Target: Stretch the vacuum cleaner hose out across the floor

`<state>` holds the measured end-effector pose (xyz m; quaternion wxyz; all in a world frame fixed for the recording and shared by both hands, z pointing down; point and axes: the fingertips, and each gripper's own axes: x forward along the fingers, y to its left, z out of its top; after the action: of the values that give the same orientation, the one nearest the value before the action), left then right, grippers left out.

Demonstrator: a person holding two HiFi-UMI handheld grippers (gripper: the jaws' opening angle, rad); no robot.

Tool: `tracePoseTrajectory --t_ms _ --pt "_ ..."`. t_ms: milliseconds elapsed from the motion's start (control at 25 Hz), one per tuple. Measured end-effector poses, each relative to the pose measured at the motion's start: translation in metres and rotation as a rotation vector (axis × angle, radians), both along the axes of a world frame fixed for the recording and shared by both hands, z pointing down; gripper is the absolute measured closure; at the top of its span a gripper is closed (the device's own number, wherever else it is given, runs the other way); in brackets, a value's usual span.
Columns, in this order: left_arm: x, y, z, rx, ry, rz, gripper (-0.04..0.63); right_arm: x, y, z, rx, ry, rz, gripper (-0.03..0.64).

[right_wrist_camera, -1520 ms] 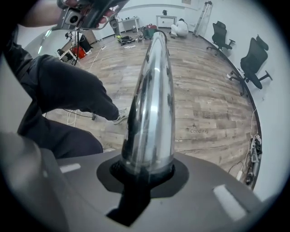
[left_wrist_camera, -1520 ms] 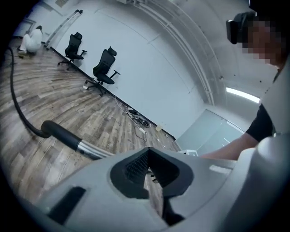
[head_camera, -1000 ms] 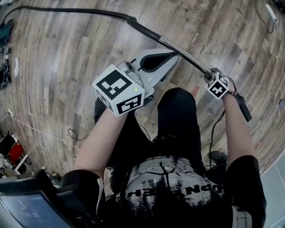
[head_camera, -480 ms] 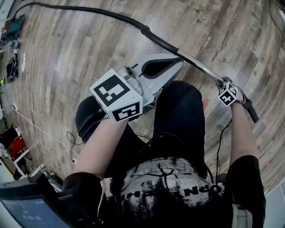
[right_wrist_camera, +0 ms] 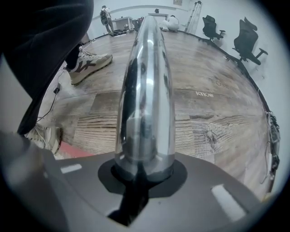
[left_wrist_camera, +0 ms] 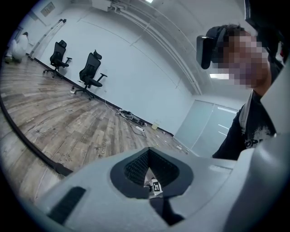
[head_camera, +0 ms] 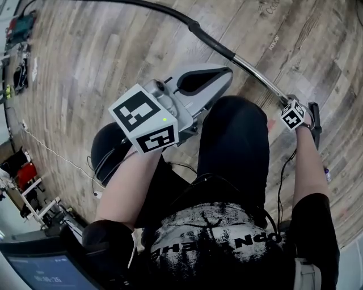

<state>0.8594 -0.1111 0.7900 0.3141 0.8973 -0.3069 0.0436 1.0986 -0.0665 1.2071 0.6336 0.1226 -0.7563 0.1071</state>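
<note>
The black vacuum hose (head_camera: 170,12) runs over the wood floor from the top of the head view and joins a chrome tube (head_camera: 258,76). My right gripper (head_camera: 290,107) points down and is shut on that tube (right_wrist_camera: 145,90); its jaws (right_wrist_camera: 145,167) have just been closing on it. A black end piece (head_camera: 315,122) sticks out beyond the marker cube. My left gripper (head_camera: 226,72) hovers left of the tube, shut with nothing in it. In the left gripper view the shut gripper (left_wrist_camera: 149,156) fills the bottom and the hose (left_wrist_camera: 22,140) curves past at the left.
The person's black-trousered legs (head_camera: 232,147) stand between the grippers, a shoe (right_wrist_camera: 90,63) near the tube. Thin cables (head_camera: 57,161) trail at the left beside red gear (head_camera: 25,175). Two office chairs (left_wrist_camera: 90,72) and a cable pile (left_wrist_camera: 131,118) line the far wall.
Both grippers have sunk toward the floor. The right one has carried the chrome tube down and to the right in the head view. The left gripper stays shut.
</note>
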Motion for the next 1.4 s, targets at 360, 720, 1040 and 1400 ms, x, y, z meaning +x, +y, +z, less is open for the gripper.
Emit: tracePoseTrajectory --t_ms 360,720,1040,1400 --pt "0.024 0.018 0.021 -0.044 -0.054 0.096 0.595 -0.003 0.027 0.007 -0.190 0.009 -0.048 0.549" --pt "0.023 0.028 0.024 -0.057 -0.079 0.095 0.594 -0.016 0.052 0.031 -0.191 0.129 -0.177 0.523" --pt "0.027 0.033 0.024 -0.061 -0.067 0.091 0.595 -0.020 0.051 0.033 -0.168 0.092 -0.186 0.522" --pt "0.030 0.037 0.018 -0.051 -0.058 0.084 0.595 -0.019 0.079 0.033 -0.327 -0.001 -0.068 0.399"
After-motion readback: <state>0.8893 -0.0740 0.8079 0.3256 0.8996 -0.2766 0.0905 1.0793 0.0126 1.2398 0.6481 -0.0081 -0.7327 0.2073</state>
